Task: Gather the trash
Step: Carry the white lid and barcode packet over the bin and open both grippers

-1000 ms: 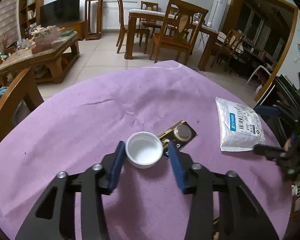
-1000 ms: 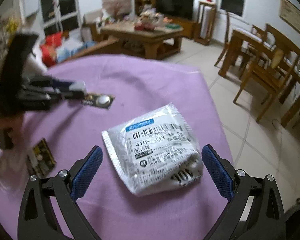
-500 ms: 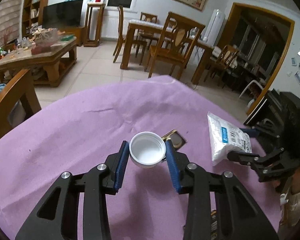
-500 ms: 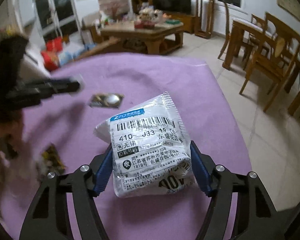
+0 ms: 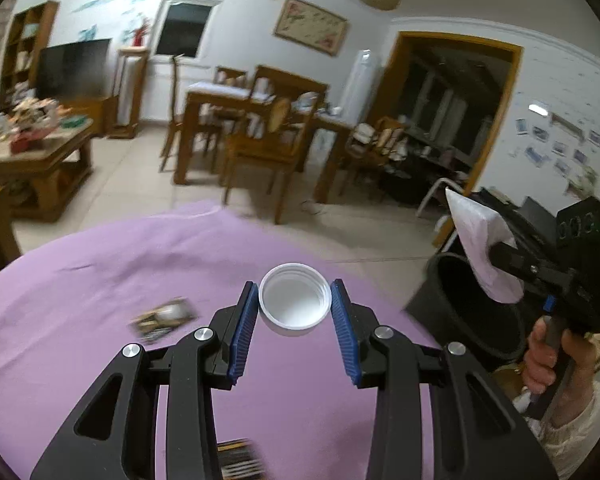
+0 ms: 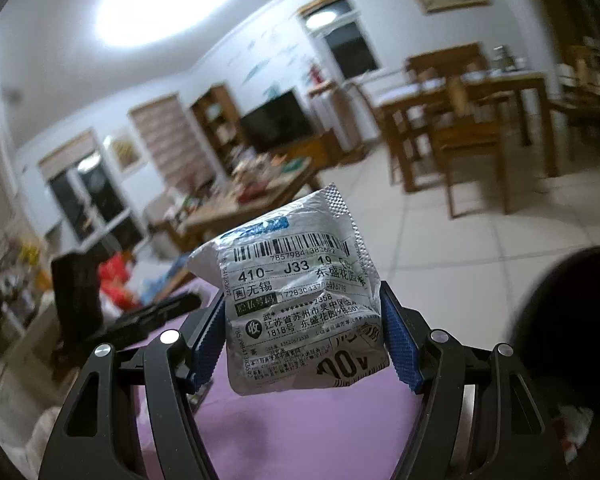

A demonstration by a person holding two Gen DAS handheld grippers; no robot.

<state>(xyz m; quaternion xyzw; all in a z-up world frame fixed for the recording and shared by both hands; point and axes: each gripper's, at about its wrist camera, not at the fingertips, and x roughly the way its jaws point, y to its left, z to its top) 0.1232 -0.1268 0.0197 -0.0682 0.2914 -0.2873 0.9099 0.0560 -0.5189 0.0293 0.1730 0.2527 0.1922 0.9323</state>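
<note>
My left gripper [image 5: 294,291] is shut on a white plastic cap [image 5: 294,306], held open side up above the purple tablecloth [image 5: 80,280]. My right gripper [image 6: 302,308] is shut on a crumpled silver parcel bag [image 6: 300,276] with a barcode label, lifted clear of the table. In the left wrist view the bag [image 5: 474,248] hangs over the rim of a black bin [image 5: 460,308] beside the table's right edge, with a person's hand [image 5: 548,352] on the gripper's handle. The bin shows as a dark blurred shape [image 6: 572,320] in the right wrist view.
A dark battery card [image 5: 164,316] lies on the cloth left of the cap, and another wrapper [image 5: 240,460] lies near the front edge. Wooden dining chairs and a table [image 5: 260,128] stand beyond, with a cluttered coffee table [image 5: 32,148] at the left.
The left jaws shut on the cap and lifted it. The right jaws shut on the parcel bag, raised it off the cloth and carried it right, over the bin.
</note>
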